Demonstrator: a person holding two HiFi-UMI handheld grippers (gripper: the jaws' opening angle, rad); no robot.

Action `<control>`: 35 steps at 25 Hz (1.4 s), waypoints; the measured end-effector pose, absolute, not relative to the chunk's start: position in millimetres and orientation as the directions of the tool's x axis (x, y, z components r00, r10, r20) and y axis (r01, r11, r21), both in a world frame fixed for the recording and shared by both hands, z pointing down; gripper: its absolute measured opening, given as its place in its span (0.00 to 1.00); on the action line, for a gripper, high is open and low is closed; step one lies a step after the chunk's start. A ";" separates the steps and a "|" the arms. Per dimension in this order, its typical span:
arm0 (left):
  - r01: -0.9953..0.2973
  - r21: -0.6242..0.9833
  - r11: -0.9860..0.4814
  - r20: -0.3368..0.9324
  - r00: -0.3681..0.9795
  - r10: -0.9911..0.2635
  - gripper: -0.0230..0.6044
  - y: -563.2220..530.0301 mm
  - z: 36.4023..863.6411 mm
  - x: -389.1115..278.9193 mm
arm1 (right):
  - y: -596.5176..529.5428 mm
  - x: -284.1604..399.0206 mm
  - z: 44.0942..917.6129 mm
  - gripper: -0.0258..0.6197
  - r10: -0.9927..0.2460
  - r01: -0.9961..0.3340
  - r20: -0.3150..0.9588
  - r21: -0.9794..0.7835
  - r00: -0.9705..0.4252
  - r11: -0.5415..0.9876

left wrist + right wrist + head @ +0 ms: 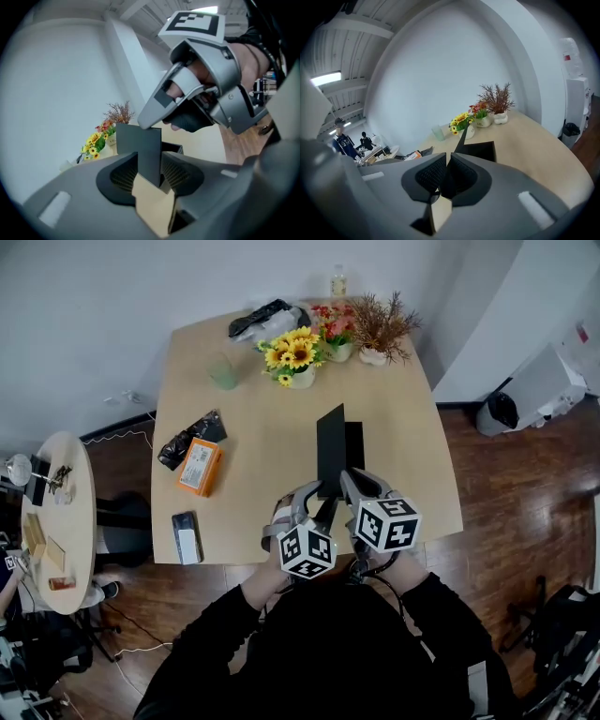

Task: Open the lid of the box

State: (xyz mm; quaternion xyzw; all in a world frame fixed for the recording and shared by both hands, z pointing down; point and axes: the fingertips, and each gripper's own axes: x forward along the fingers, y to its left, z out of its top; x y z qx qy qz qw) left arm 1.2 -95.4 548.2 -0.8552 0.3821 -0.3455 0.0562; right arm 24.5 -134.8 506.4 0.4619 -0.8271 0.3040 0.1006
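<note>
1. The light wooden table (pixel 244 409) stands against a white wall, with sunflowers (pixel 292 354) at its far edge and an orange packet (pixel 200 467) off to the left.
2. The black box (pixel 354 442) sits right of the table's centre. Its lid (pixel 330 451) stands upright on edge along the box's left side.
3. The relation that matters is that the lid's long side runs straight away from me, and both claws meet it at its near end. The open box lies just to the right of that panel.
4. The right gripper (pixel 444 176) sees the lid edge-on and pinches the thin panel between pads pressed almost together.
5. The left gripper (pixel 149 164) is about half closed. The lid's near corner crosses its gap at a slant and seems to touch both pads, so I judge it a grip, though less surely than the right one.
6. The lid looks flat, matte black and stiff, with sharp corners. The box interior is dark, and I cannot see what is inside.
</note>
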 end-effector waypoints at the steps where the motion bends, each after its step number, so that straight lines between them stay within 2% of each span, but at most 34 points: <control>1: -0.615 -0.367 -0.698 0.541 0.469 -0.698 0.26 -96.0 545.3 1.6 | -135.0 21.4 504.6 0.09 -0.696 -0.820 0.448 -0.413 -0.562 0.396; 5: -0.612 -0.383 -0.693 0.526 0.472 -0.707 0.26 -97.1 540.0 2.1 | -135.8 4.1 497.7 0.09 -0.653 -0.789 0.450 -0.423 -0.609 0.445; 8: -0.659 -0.312 -0.684 0.511 0.491 -0.706 0.12 -96.8 537.2 -4.2 | -135.3 -11.2 493.7 0.10 -0.611 -0.757 0.449 -0.431 -0.652 0.491; 11: -0.721 -0.215 -0.658 0.483 0.507 -0.714 0.11 -97.5 533.7 -16.7 | -135.6 -23.3 484.2 0.09 -0.592 -0.713 0.400 -0.453 -0.699 0.536; 14: -0.790 -0.062 -0.610 0.442 0.526 -0.726 0.10 -98.4 533.1 -34.5 | -139.3 -11.9 465.8 0.09 -0.652 -0.710 0.311 -0.461 -0.691 0.533; 18: -0.838 0.258 -0.480 0.358 0.544 -0.759 0.09 -99.7 543.5 -70.2 | -137.7 26.2 463.3 0.09 -0.710 -0.751 0.304 -0.460 -0.635 0.475; 24: -0.724 0.616 -0.310 0.260 0.558 -0.788 0.08 -99.0 569.2 -103.5 | -118.4 97.7 477.2 0.06 -0.776 -0.799 0.335 -0.498 -0.534 0.335; 29: -0.469 0.872 -0.137 0.182 0.572 -0.800 0.06 -97.3 592.5 -119.7 | -100.3 136.4 489.3 0.05 -0.810 -0.830 0.369 -0.504 -0.456 0.238; 31: -0.424 0.901 -0.088 0.189 0.569 -0.800 0.06 -94.6 605.4 -125.1 | -94.8 142.9 495.1 0.04 -0.812 -0.835 0.382 -0.505 -0.441 0.217; 35: -0.481 0.873 -0.077 0.254 0.583 -0.772 0.08 -87.8 618.6 -124.8 | -87.8 148.2 502.7 0.04 -0.813 -0.844 0.402 -0.502 -0.422 0.189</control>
